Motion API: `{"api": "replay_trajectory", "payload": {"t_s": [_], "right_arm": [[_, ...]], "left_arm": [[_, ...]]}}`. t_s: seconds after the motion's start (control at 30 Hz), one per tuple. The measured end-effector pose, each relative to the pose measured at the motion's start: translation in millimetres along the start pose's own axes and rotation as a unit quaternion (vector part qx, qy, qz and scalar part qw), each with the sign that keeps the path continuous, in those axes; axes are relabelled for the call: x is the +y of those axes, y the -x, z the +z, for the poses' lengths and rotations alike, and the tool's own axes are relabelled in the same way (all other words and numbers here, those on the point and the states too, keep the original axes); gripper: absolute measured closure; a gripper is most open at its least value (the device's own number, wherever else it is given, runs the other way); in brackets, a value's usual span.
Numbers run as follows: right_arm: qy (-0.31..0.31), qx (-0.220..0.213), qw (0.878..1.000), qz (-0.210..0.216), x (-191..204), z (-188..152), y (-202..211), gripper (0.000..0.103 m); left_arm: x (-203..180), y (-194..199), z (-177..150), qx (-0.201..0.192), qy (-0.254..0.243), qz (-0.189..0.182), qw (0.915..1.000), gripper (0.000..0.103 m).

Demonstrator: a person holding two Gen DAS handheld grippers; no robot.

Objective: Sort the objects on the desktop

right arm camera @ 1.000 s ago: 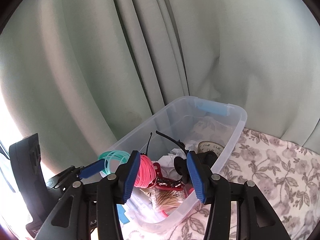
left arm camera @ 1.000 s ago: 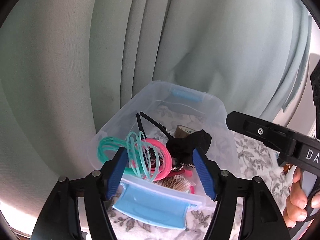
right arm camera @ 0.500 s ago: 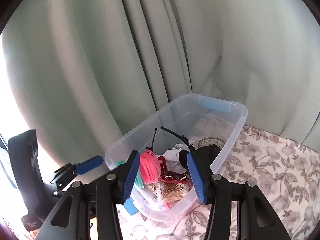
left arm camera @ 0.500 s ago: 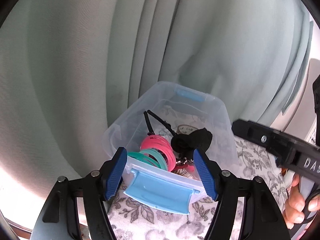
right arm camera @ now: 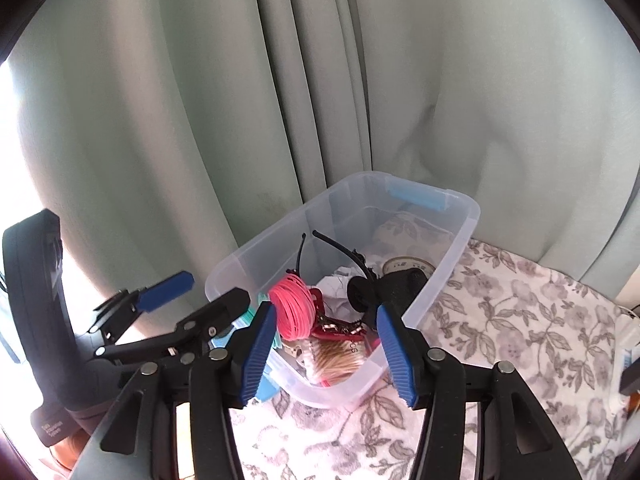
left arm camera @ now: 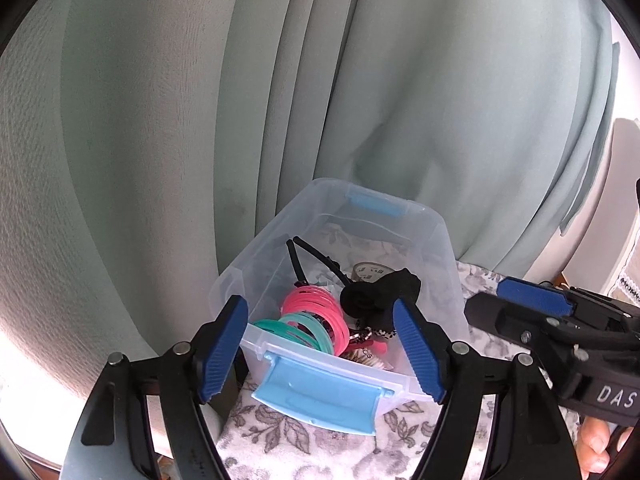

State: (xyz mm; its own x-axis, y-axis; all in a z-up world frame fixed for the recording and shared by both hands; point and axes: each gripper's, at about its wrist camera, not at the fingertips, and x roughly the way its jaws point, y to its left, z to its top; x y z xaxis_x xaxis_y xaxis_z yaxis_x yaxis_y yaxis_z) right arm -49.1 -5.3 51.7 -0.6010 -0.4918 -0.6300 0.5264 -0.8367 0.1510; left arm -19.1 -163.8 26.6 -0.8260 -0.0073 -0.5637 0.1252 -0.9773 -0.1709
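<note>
The clear bin (left arm camera: 434,240) on the flowered cloth (right arm camera: 520,320) already holds pink rings (left arm camera: 320,304), teal rings (left arm camera: 288,330), a black headband (right arm camera: 340,250). My left gripper (left arm camera: 320,350) and right gripper (right arm camera: 326,350) hang empty, jaws opening (sorting looks nearly finished).
</note>
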Motion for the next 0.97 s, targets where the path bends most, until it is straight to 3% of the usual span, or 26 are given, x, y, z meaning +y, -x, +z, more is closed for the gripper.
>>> {"api": "replay_trajectory", "payload": {"t_s": [0.1, 0.23, 0.4, 0.97], "right_arm": [[0.003, 0.004, 1.0, 0.0, 0.8, -2.3, -0.5, 0.036], [0.01, 0.012, 1.0, -0.004, 1.3, -4.1, -1.2, 0.034], [0.008, 0.015, 1.0, -0.011, 0.5, -5.0, -2.4, 0.025], [0.003, 0.022, 1.0, -0.016, -2.5, -5.0, -3.8, 0.023]], "left_arm": [[3.8, -1.3, 0.9, 0.0, 0.006, -0.003, 1.0, 0.022], [6.3, -4.6, 1.8, 0.005, 0.012, -0.008, 0.9999, 0.022], [3.7, -6.1, 1.8, 0.008, 0.004, -0.009, 0.9999, 0.022], [0.6, -7.6, 0.7, 0.004, -0.013, -0.001, 0.9999, 0.022]]}}
